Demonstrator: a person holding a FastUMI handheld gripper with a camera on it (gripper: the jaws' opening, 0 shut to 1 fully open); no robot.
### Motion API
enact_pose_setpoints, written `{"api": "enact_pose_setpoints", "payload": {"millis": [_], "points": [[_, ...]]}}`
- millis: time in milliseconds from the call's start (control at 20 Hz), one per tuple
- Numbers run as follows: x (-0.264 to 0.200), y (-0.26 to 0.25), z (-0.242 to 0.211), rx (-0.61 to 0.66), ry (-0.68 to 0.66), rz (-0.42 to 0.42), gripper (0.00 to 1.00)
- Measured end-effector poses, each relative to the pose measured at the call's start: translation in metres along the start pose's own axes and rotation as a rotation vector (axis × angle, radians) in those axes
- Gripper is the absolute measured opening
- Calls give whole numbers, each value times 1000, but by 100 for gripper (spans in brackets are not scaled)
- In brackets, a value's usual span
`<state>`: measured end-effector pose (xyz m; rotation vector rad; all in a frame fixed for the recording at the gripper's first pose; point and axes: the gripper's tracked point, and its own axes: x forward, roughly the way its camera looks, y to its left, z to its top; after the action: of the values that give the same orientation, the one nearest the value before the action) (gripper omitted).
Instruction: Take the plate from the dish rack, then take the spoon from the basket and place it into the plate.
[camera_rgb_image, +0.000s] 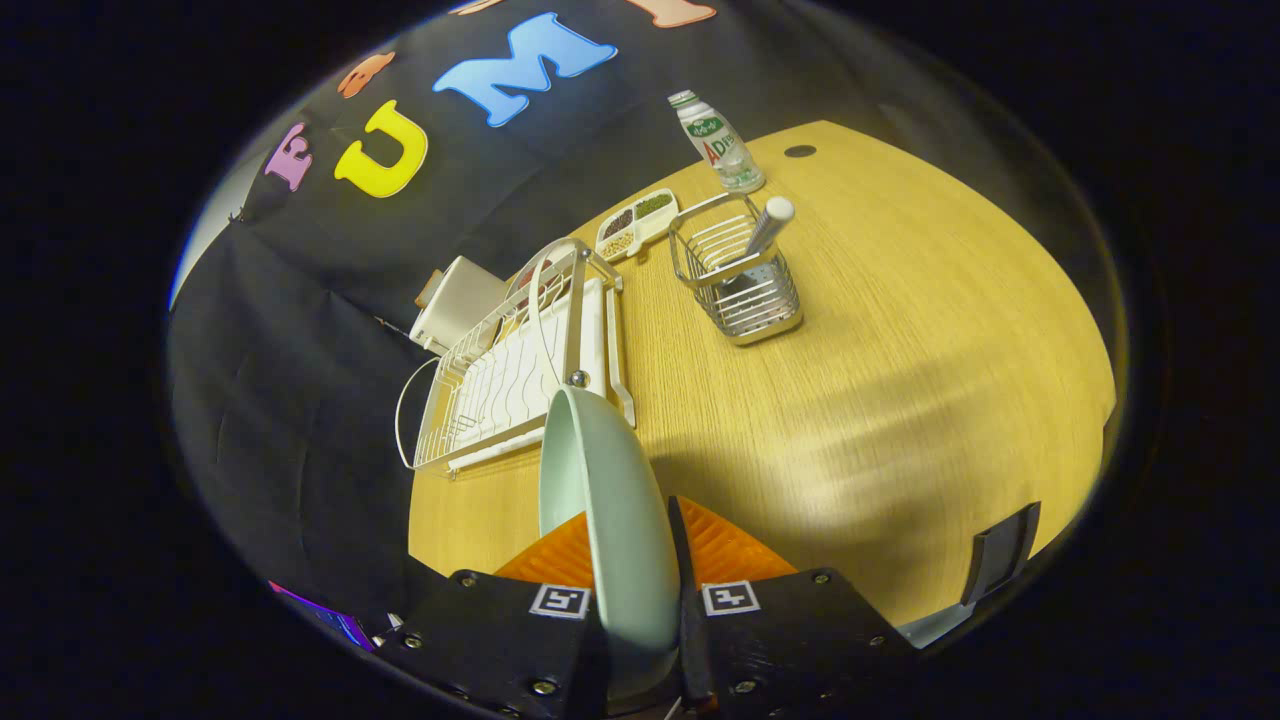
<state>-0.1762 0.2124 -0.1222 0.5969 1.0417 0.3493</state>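
Note:
My gripper (632, 545) is shut on a pale green plate (600, 480), which stands on edge between the two fingers, lifted above the wooden table (900, 380). Just beyond the plate lies the white wire dish rack (510, 370), with no dishes in its slots. Farther off, to the right of the rack, a wire basket (738, 272) holds the spoon (768, 225), whose white handle leans out of the top.
A small plastic bottle (720, 142) stands beyond the basket. A divided white dish of grains (636, 222) sits between rack and basket. A white box (455, 300) rests behind the rack against the black cloth wall. Bare tabletop spreads to the right of the fingers.

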Motion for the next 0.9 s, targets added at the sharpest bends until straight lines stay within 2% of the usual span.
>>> {"api": "enact_pose_setpoints", "payload": {"millis": [200, 550, 800, 850, 900], "points": [[23, -1, -14, 13, 38, 48, 27], [50, -10, -16, 16, 49, 82, 27], [45, -43, -7, -20, 28, 18, 34], [42, -47, -7, -21, 24, 17, 43], [38, -51, -4, -16, 18, 12, 47]]}}
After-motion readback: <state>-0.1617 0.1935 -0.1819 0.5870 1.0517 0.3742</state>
